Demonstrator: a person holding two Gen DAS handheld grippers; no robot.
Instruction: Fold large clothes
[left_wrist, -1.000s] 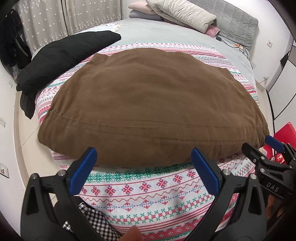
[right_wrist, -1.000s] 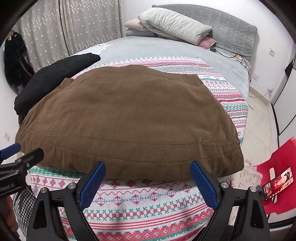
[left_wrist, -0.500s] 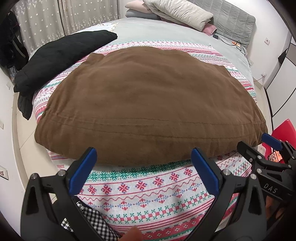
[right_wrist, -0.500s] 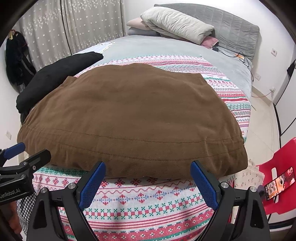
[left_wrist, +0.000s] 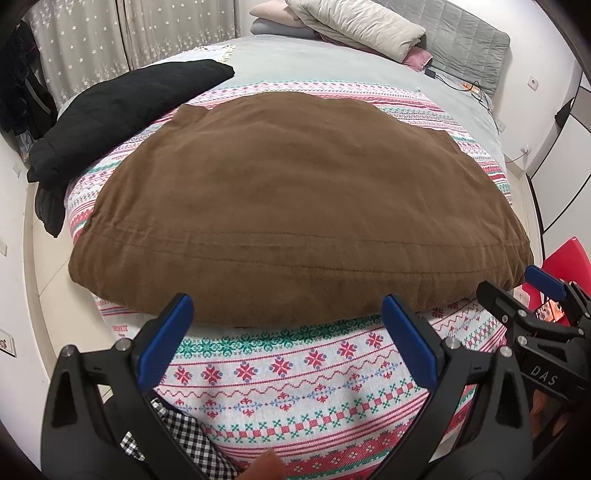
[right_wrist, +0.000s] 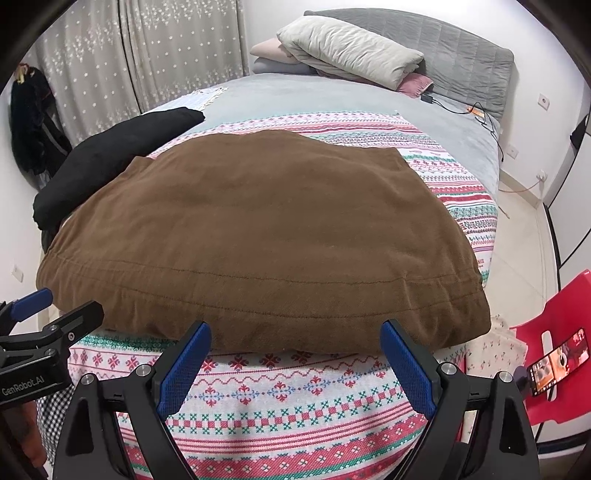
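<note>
Brown garment lay spread flat on patterned blanket over bed, hem toward cameras. Left claw gaped wide, blue pads apart, nothing held, just short of hem at 6 o'clock. Right claw also wide open, empty, near hem toward garment's 5 o'clock corner. Black garment at 10 o'clock, beside brown one. Pillow at 12 o'clock by headboard. Red chair with phone at 4 o'clock.
</note>
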